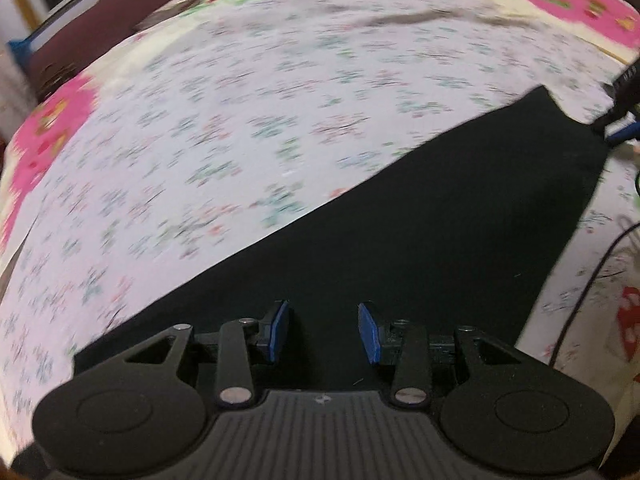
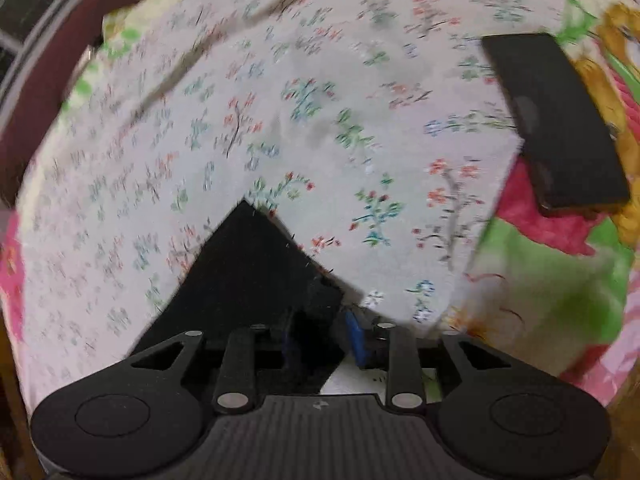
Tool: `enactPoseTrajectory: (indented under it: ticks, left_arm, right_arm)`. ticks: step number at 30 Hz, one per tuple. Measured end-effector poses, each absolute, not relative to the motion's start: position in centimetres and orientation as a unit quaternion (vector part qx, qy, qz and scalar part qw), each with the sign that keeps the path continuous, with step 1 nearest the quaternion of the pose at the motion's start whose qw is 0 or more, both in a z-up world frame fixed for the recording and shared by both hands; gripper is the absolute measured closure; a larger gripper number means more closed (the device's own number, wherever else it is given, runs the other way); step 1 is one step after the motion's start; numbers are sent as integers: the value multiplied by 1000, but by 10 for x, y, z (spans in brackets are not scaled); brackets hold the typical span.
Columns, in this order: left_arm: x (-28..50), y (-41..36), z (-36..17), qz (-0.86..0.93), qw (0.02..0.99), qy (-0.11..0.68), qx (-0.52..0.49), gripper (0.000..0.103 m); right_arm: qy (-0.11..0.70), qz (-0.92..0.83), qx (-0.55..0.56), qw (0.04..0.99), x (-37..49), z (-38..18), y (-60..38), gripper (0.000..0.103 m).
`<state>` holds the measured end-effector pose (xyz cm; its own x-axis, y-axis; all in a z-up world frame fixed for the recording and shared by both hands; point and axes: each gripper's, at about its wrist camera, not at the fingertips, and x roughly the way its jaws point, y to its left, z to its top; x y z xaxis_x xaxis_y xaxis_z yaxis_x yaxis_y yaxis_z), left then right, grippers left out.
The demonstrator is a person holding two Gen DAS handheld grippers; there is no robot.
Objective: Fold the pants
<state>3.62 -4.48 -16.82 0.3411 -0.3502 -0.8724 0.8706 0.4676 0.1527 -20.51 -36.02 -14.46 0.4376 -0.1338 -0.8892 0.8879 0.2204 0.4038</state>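
Observation:
Black pants (image 1: pixel 420 220) lie flat on a floral bedsheet (image 1: pixel 200 140), stretching from my left gripper up to the far right. My left gripper (image 1: pixel 325 332) hovers over their near end, jaws apart, and only flat black cloth shows between the blue pads (image 1: pixel 370 334). At the pants' far corner my right gripper (image 1: pixel 624 114) shows at the frame edge. In the right wrist view a pointed corner of the pants (image 2: pixel 248 272) runs in between the jaws of my right gripper (image 2: pixel 322 342). The right blue pad (image 2: pixel 356 340) stands just off the cloth, so that gripper is open.
A flat black rectangular object (image 2: pixel 556 120) rests at the sheet's right edge on a pink, green and yellow blanket (image 2: pixel 552 280). A thin black cable (image 1: pixel 580 280) trails over the bedding at right. A dark maroon headboard (image 1: pixel 100 20) borders the bed's far side.

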Motion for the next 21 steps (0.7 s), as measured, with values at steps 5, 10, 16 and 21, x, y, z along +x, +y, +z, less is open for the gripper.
enactPoseTrajectory:
  ticks: [5,10,16,21]
  left_arm:
    - [15,-84,-170,-447,729,391,340,54]
    - [0,-110,-170,-483,706,370,362,54]
    - [-4,-136,-170,-509,694,373,345,54]
    - [-10,-159,-179,-531,682,365,345,53]
  right_arm:
    - [329,-346,550,685,-223,-134,-353,81]
    - [324,-315,591,668,-220,-149,-342,80]
    - [269,-306,672,619,-230,-181,-331,74]
    - [226,-303,697,609,-230,-192,-323,70]
